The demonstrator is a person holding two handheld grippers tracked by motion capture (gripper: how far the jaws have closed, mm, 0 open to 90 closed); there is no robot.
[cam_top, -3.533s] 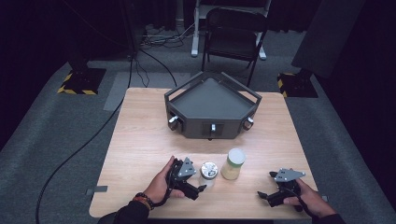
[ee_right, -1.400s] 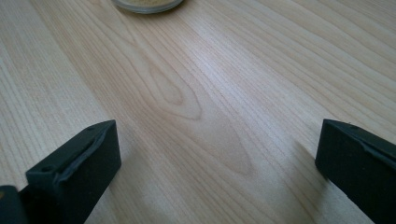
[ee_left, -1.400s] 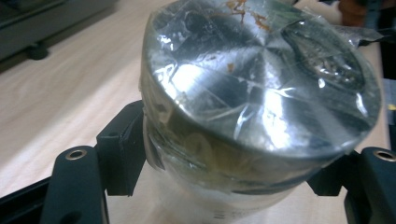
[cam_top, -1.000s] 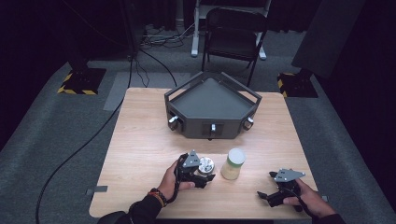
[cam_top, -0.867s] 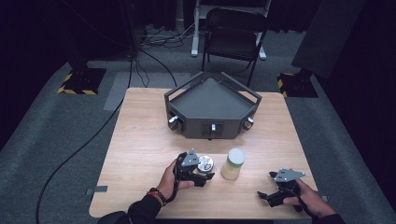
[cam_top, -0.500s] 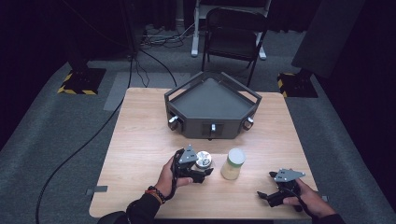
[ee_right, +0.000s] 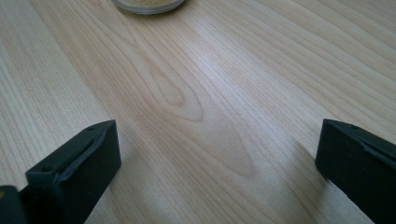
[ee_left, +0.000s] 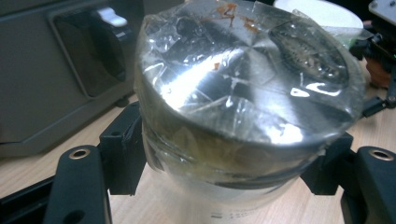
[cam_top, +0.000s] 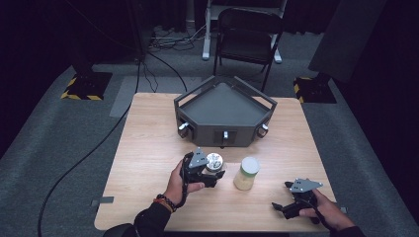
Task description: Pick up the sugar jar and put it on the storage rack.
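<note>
My left gripper is shut on a small round container near the middle of the table. In the left gripper view the container has a shiny silver top under crinkled clear wrap, and both black pads press its sides. It leans toward the camera. My right gripper rests low at the table's front right. Its jaws stand wide apart in the right gripper view, with bare wood between them. A yellowish jar with a white lid stands between the two grippers.
A dark grey angular tray with front knobs sits at the back middle of the wooden table; its front is close behind the held container. A black chair stands beyond the table.
The left gripper moved right onto the small container, which earlier lay beside it, and closed on it. Since then it has carried it slightly farther from the person. The right gripper has not moved.
</note>
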